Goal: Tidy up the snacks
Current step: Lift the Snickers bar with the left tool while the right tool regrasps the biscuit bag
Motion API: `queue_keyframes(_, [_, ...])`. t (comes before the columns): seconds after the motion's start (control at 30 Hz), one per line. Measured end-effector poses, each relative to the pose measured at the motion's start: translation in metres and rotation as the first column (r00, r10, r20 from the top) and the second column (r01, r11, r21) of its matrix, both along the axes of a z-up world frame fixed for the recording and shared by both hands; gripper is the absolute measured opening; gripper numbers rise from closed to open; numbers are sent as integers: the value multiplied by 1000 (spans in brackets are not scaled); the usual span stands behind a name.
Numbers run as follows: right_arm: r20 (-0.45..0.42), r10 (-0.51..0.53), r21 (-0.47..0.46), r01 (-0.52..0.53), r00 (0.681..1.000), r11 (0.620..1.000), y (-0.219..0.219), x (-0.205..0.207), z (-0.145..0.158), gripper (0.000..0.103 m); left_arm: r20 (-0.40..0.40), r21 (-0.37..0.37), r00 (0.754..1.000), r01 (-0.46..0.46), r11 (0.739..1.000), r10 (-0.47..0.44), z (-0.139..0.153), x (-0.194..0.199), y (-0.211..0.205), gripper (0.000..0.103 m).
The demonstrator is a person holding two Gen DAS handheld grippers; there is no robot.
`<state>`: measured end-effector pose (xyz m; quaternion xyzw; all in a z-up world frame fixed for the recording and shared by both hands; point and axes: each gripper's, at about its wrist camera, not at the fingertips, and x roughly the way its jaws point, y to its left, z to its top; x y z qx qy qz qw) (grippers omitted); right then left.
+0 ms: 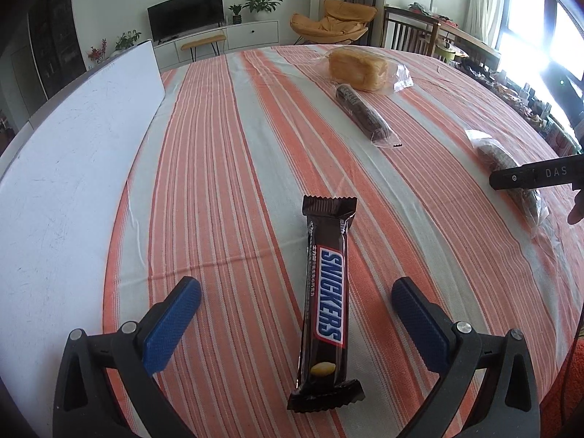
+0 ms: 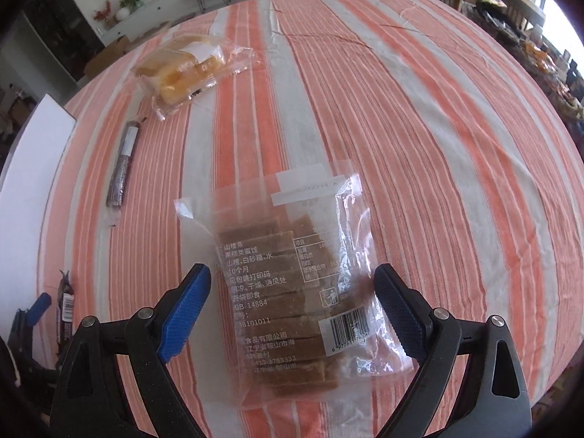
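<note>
The left hand-held gripper [image 1: 296, 299], its ribbed blue pads spread apart, straddles a glossy brown Snickers bar [image 1: 326, 306] lying flat on the striped woven cloth [image 1: 233, 168] of the surface. The right hand-held gripper [image 2: 292, 292], likewise spread, flanks a crinkly clear bag [image 2: 292, 292] of brown slabs. Only the right view shows the bag's printed label and barcode.

The left black hand-held gripper with blue textured pads [image 1: 296, 303] points forward and slightly downward, its jaws spread wide with nothing between the pads. The right black, blue-padded hand-held gripper [image 2: 292, 288] is angled down likewise, jaws equally wide apart.
</note>
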<state>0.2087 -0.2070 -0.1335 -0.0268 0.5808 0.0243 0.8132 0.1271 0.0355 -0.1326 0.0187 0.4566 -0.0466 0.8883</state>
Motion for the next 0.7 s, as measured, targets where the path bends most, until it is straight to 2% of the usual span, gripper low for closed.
queue_keyframes(0.03, [26, 20, -13, -20, 999, 1000, 6, -7, 2, 94, 0, 0, 1000, 0, 1000, 0, 0, 0, 0, 103])
queue_keyframes(0.23, [29, 20, -8, -20, 999, 1000, 22, -48, 3, 91, 0, 0, 1000, 0, 1000, 0, 0, 0, 0, 103])
queue_keyframes(0.4, [-16, 30, -3, -30, 999, 1000, 29, -82, 2, 93, -3, -6, 1000, 9, 1000, -9, 0, 0, 1, 103])
queue_keyframes(0.5, [-34, 1, 64, 1, 999, 998, 14, -85, 12, 92, -51, -11, 997, 49, 999, -50, 2, 0, 1, 103])
queue_keyframes(0.57, [-26, -26, 95, 28, 999, 995, 5, -84, 21, 92, -88, -90, 995, 48, 995, -56, 8, -1, 9, 102])
queue_keyframes(0.63, [-6, -16, 74, 16, 1000, 997, 1, -77, 30, 92, -110, -176, 993, 14, 984, -34, 14, 1, 20, 102])
queue_keyframes(0.7, [6, 23, 45, -23, 1000, 999, 6, -70, 34, 92, -115, -202, 993, -6, 979, -18, 19, 4, 24, 102])
